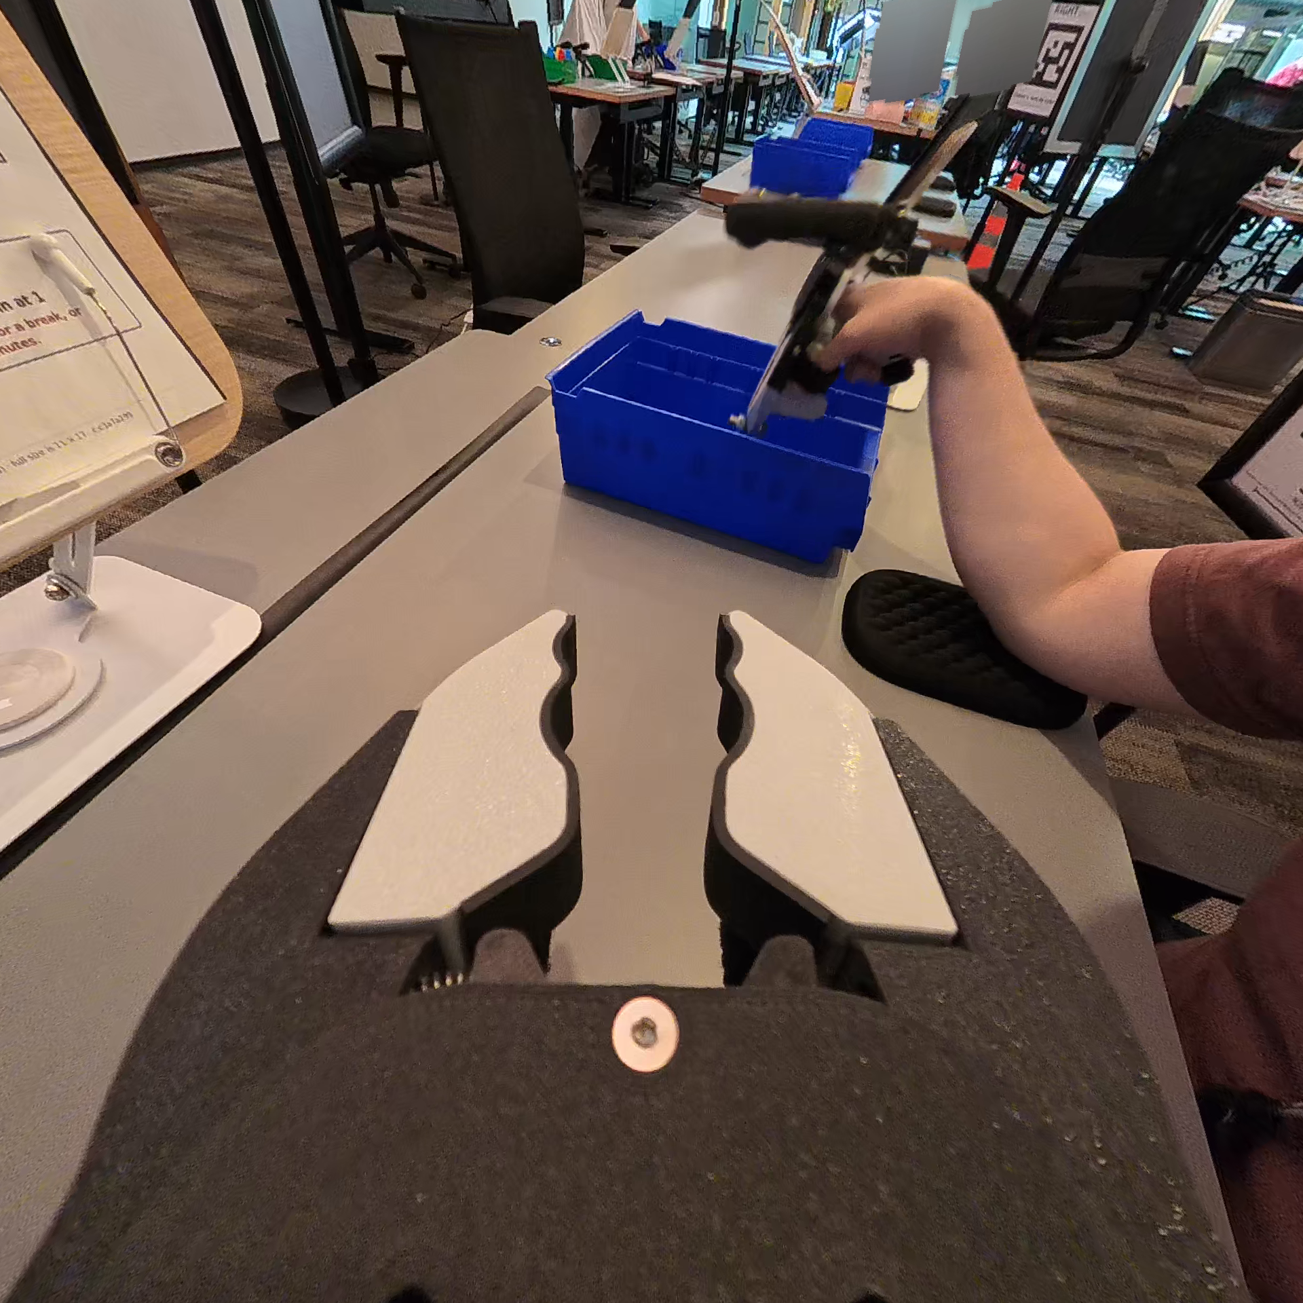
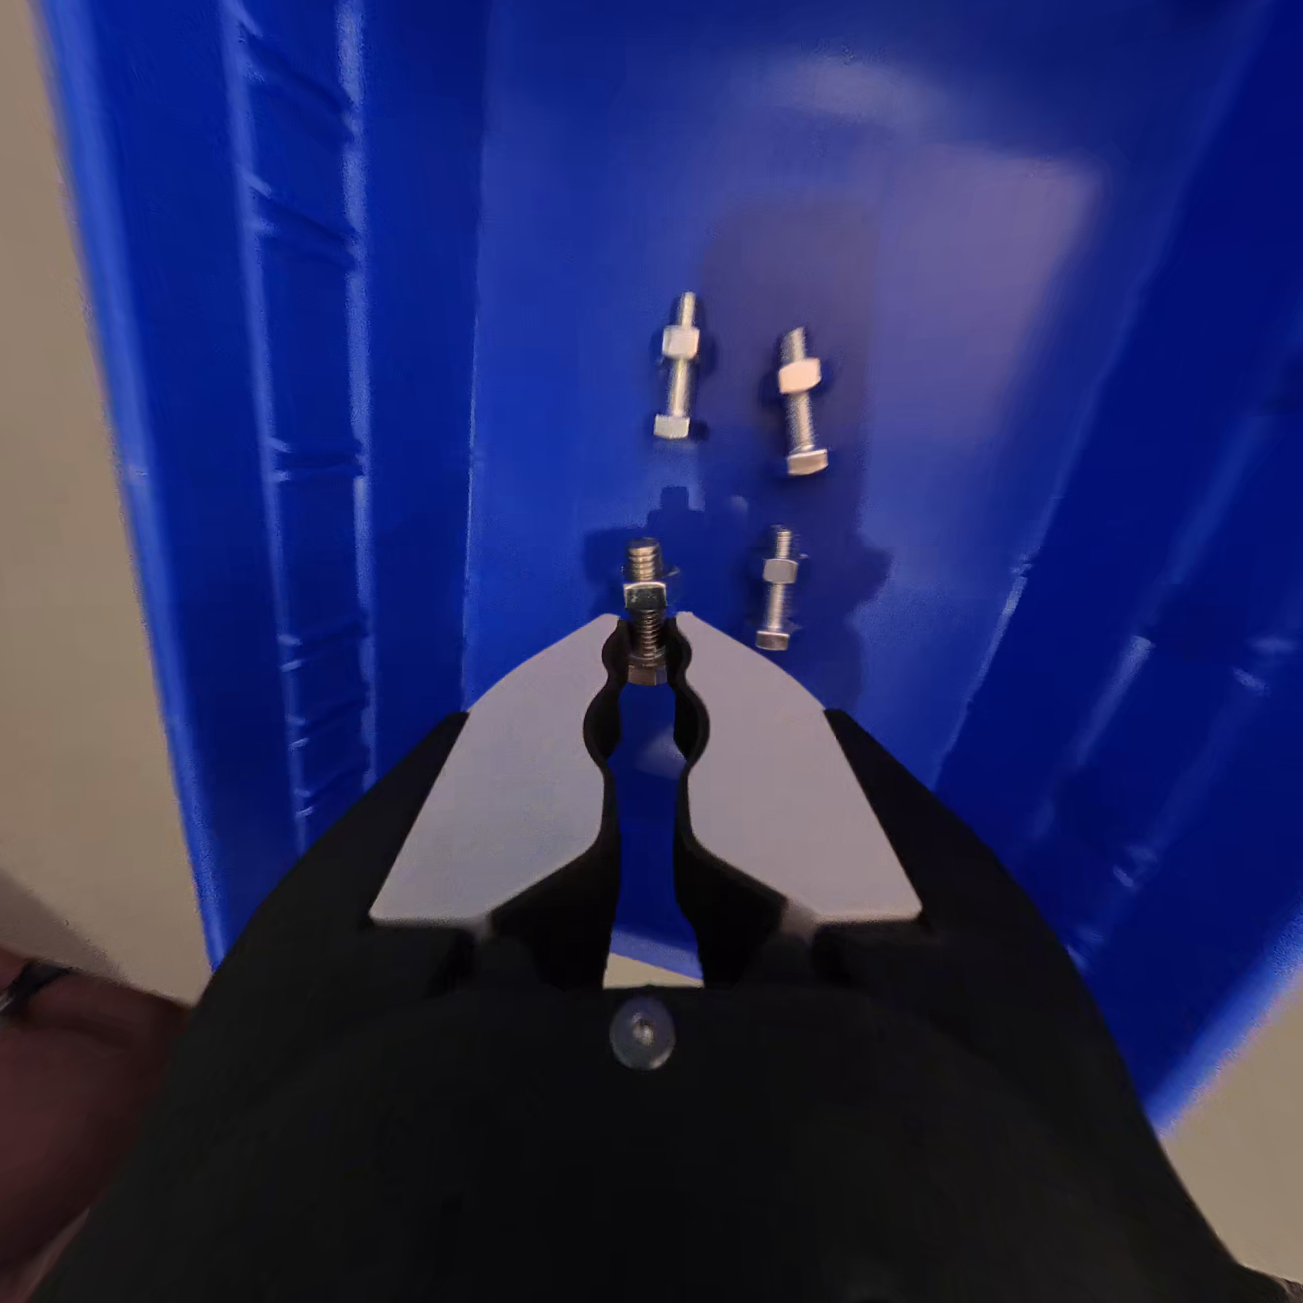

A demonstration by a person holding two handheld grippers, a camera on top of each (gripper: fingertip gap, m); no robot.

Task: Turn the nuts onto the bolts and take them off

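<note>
1. Jaws: right gripper (image 2: 644,619) clamped on a bolt (image 2: 643,638) with nut (image 2: 644,594), inside the blue bin (image 2: 1057,493).
2. Left gripper (image 1: 645,620) spread, empty, above the grey table (image 1: 437,564).
3. Three more nutted bolts (image 2: 779,589) lie on the bin floor, apparently loose.

- Left wrist view: taken low over the grey table (image 1: 423,564), faced along it toward the blue bin (image 1: 705,458), which is seen well ahead.
- Right wrist view: aimed down into the blue bin (image 2: 987,493) from close above.
- Shared: the bin only.
</note>
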